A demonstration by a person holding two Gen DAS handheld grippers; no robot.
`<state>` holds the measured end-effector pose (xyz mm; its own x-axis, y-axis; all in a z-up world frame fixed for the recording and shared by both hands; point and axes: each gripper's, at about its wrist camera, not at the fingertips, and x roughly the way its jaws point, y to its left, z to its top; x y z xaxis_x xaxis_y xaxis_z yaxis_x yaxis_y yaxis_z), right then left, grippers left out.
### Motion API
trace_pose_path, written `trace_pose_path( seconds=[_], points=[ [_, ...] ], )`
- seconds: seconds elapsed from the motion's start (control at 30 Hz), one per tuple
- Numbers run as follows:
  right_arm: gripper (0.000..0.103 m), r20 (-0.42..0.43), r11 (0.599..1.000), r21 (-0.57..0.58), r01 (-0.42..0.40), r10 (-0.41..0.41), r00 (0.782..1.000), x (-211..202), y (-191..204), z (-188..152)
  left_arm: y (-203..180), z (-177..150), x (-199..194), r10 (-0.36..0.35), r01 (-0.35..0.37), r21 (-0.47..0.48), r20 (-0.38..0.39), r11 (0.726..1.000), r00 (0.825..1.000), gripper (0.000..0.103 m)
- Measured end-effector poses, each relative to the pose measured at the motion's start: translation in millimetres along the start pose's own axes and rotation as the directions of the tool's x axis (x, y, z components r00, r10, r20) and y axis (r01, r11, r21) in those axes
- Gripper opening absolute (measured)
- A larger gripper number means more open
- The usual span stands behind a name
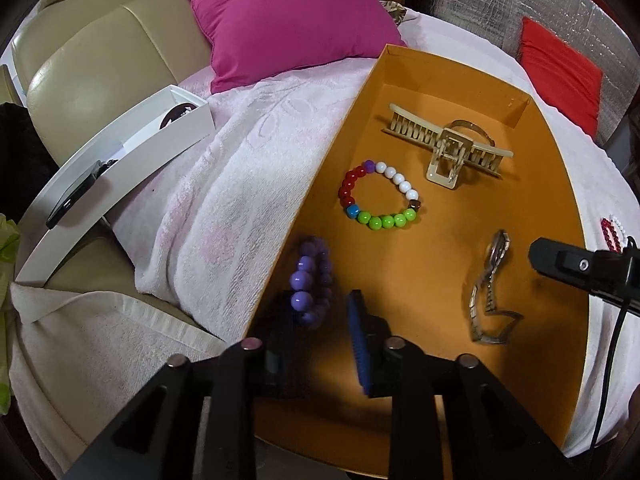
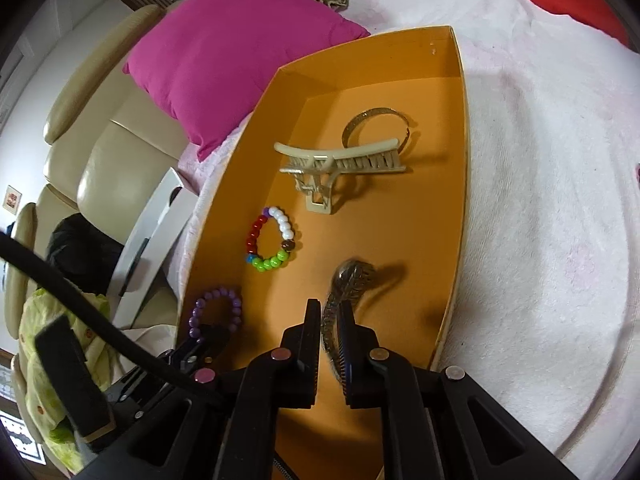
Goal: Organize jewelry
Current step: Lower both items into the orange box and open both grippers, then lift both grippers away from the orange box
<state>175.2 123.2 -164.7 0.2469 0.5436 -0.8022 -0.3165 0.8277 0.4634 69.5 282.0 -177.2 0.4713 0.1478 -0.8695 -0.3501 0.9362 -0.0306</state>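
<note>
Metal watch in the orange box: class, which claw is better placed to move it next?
Right. The right claw is shut on the metal watch; the left claw stands open at the purple bracelet, near the opposite wall.

Matt orange cardboard for the box (image 1: 556, 184). Glossy plastic beads on the multicoloured bracelet (image 1: 380, 196) and the purple bracelet (image 1: 310, 280). Smooth cream plastic on the claw hair clip (image 1: 444, 144). Dull grey metal links on the watch band (image 2: 348, 284); a textured metal bangle (image 2: 376, 114) behind. Fluffy pale pink terry towel (image 1: 224, 184), smooth magenta cloth cushion (image 1: 280, 12), shiny beige leather sofa (image 1: 80, 72).
</note>
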Motion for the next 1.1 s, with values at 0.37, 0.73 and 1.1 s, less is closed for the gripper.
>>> trace_pose_path(
  seconds=[0.37, 0.73, 1.1],
  points=[
    [0.011, 0.108, 0.997, 0.029, -0.074, 0.07, 0.992, -50, -28, 7, -20, 8, -28, 0.081, -0.082, 0.013, 0.077, 0.997, 0.994, 0.057],
    [0.011, 0.251, 0.984, 0.148, -0.1, 0.06, 0.966, -129, -126, -4, -95, 11, -79, 0.122, -0.157, 0.155, 0.214, 0.975, 0.969, 0.063],
    [0.011, 0.359, 0.917, 0.366, -0.16, 0.02, 0.933, -193, -269, -42, -229, 0, -89, 0.014, -0.099, 0.396, 0.211, 0.913, 0.977, 0.066]
  ],
)
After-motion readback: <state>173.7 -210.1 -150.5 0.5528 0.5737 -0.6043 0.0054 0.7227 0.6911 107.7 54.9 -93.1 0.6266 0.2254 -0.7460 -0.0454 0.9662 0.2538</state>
